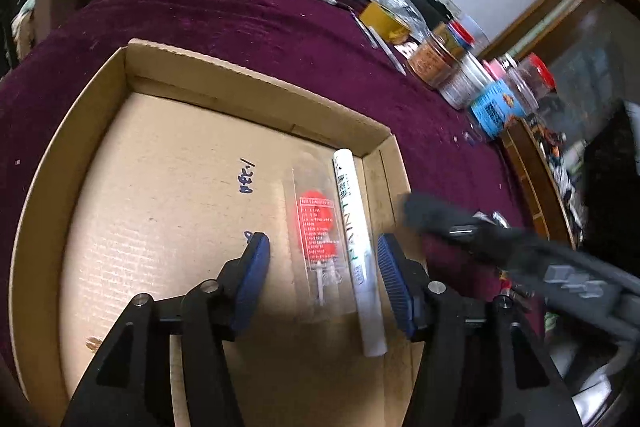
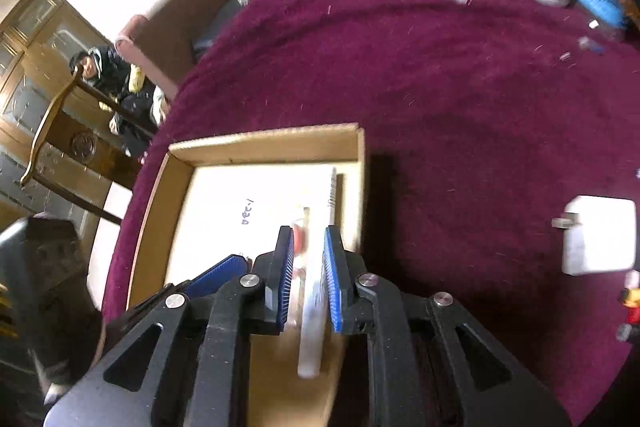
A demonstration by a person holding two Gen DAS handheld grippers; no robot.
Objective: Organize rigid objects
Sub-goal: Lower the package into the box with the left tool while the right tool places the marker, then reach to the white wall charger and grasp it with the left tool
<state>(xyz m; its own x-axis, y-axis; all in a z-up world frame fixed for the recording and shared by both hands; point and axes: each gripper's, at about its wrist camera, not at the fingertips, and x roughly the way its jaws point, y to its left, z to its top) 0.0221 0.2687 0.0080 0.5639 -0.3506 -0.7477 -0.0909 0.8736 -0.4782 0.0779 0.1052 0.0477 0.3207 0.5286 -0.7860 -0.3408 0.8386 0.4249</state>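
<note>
Tabletop [image 1: 224, 11]: I see maroon cloth across it, jars crowded at the far edge.
Cardboard tray [image 1: 76, 131]: lies flat on the cloth.
Left gripper [image 1: 322, 261]: my jaws stand apart over the tray floor, pressing on nothing.
Right gripper [image 2: 308, 267]: my jaws are drawn together, empty, above the tray's right side.
White marker [image 1: 356, 227]: lies along the tray's right wall.
Clear packet [image 1: 318, 227]: red contents, just beside the marker.

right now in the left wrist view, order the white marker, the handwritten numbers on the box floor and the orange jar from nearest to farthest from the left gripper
From the left gripper:
1. white marker, between the jaws toward the right one, in the box.
2. handwritten numbers, on the box floor ahead, left of the marker.
3. orange jar, far right on the cloth, outside the box.
</note>
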